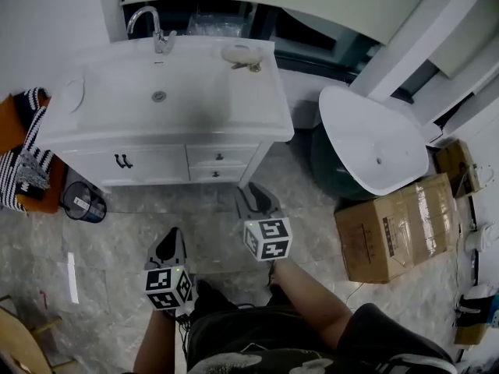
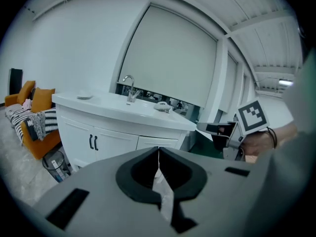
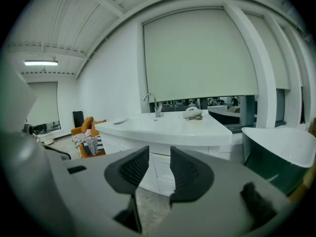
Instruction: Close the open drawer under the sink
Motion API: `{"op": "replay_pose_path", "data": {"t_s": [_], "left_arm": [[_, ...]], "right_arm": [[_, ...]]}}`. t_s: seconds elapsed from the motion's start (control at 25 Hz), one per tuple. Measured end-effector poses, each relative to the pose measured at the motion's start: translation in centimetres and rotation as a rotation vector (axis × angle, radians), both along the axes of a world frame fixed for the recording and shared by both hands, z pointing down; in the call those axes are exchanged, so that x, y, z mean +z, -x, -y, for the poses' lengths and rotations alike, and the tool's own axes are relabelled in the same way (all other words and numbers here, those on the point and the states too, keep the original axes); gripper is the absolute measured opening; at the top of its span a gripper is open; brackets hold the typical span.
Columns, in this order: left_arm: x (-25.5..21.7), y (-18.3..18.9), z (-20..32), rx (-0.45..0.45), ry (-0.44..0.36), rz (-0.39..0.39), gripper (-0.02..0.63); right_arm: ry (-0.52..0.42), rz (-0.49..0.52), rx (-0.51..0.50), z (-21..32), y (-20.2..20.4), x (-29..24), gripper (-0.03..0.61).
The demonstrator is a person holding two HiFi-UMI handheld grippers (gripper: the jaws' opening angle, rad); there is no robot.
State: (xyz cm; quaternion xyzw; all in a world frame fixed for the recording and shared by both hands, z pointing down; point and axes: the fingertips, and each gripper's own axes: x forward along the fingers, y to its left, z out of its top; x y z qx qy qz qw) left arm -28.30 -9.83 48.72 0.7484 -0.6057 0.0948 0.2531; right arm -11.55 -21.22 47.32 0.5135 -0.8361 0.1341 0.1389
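A white vanity (image 1: 93,150) with a sink stands ahead of me across the floor. Under its right half sit two small drawers, the upper drawer (image 1: 219,156) and the lower drawer (image 1: 217,174). From above, both fronts look about level with the cabinet face. My left gripper (image 1: 172,238) hovers over the floor well short of the vanity, its jaws shut on nothing. My right gripper (image 1: 255,191) is closer, just below the drawers, with a small gap between its jaws. In their own views, the left gripper (image 2: 158,150) and the right gripper (image 3: 159,155) both face the vanity.
A waste bin (image 1: 83,202) stands at the vanity's lower left, beside an orange sofa (image 1: 17,131) with a striped cloth. To the right are a white tub (image 1: 373,142) and a cardboard box (image 1: 396,228). A faucet (image 1: 160,34) and a soap dish (image 1: 242,53) sit on the counter.
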Motion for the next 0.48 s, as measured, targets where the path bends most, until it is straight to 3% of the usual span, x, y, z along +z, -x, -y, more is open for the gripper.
{"op": "replay_pose_path", "data": {"t_s": [0.48], "left_arm": [[-1.7, -12.5, -6.8, -0.236, -0.049, 0.094, 0.015]], "right_arm": [[-0.001, 0.078, -0.191, -3.5, -13.1, -0.7, 0.141]]}}
